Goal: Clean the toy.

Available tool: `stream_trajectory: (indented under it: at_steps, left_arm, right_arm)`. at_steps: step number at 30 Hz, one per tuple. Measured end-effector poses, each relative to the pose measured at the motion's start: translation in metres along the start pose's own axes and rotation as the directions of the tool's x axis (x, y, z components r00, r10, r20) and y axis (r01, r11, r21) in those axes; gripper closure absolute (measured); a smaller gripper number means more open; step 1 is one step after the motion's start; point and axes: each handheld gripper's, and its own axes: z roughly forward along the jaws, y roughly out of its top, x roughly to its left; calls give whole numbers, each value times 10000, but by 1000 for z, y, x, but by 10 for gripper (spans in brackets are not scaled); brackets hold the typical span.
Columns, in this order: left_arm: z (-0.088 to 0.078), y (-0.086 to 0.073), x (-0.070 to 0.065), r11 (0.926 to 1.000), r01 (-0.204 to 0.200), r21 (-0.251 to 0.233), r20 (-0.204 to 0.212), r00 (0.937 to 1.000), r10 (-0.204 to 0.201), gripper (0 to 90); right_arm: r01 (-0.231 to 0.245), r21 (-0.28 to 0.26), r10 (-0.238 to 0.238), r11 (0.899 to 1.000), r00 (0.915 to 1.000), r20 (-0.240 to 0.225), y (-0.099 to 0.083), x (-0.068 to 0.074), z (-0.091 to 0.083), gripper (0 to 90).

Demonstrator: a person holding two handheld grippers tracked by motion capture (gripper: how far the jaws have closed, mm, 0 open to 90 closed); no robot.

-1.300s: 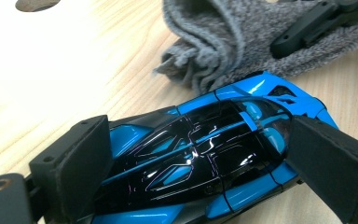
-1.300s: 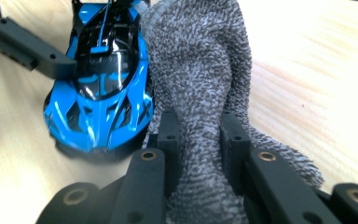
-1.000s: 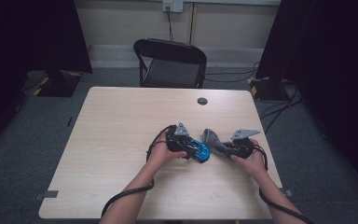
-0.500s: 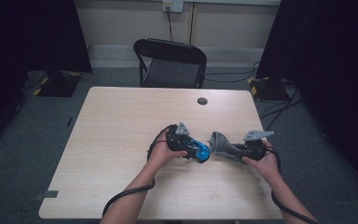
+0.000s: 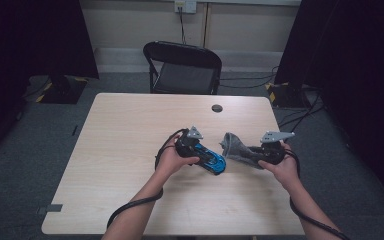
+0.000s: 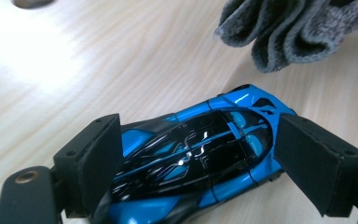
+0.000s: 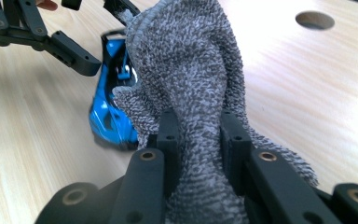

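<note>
left gripper (image 6: 200, 154): fingers astride glossy blue-and-black toy car (image 6: 200, 149) on pale wooden desk (image 5: 130, 130), just been closing, gap remains | right gripper (image 7: 198, 135): clamped on grey terry cloth (image 7: 191, 70), drawn back from car | wipe pass likely over

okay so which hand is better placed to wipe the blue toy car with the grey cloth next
Right, most likely. The right gripper is shut on the grey cloth, its free end hanging beside the blue toy car. The left gripper straddles the car, its jaws just closing, pads not plainly pressing, so it suits steadying the car.
</note>
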Motion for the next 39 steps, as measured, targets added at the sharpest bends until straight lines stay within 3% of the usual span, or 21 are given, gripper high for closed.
stream_trajectory:
  at_steps: [7, 14, 20, 25, 29, 33, 36, 39]
  left_arm:
    - [-49, -15, 11, 9991, 343, -256, -391, 9986, -353, 151]
    - [-103, -44, 28, 9965, 705, -455, -1003, 9921, -748, 152]
    - [-141, -66, 35, 9930, 920, -734, -1395, 9850, -1016, 152]
    - [-169, -77, 37, 9908, 892, -1013, -1645, 9808, -1051, 152]
    - [-179, -86, 39, 9904, 907, -1040, -1674, 9800, -1074, 152]
    - [-182, -94, 42, 9889, 1049, -1054, -1642, 9789, -1214, 152]
    - [-181, -99, 42, 9883, 1111, -1049, -1571, 9794, -1268, 152]
    - [-177, -104, 42, 9899, 1132, -853, -1491, 9809, -1250, 152]
  right_arm:
    - [317, -221, -326, 9993, 9986, -409, 22, 14, 14, 745]
    - [747, -375, -786, 9965, 9901, -1165, 48, 43, 47, 743]
    - [1105, -452, -1172, 9928, 9748, -1896, 70, 74, 84, 742]
    - [1740, -269, -1750, 9844, 9506, -2562, 81, 107, 118, 741]
    - [2080, -5, -1985, 9781, 9326, -3013, 84, 131, 150, 738]
    - [2671, 439, -2382, 9627, 9131, -3309, 82, 151, 176, 736]
    - [2819, 567, -2461, 9578, 9056, -3453, 80, 162, 191, 724]
    - [2836, 673, -2437, 9566, 9048, -3494, 77, 166, 199, 675]
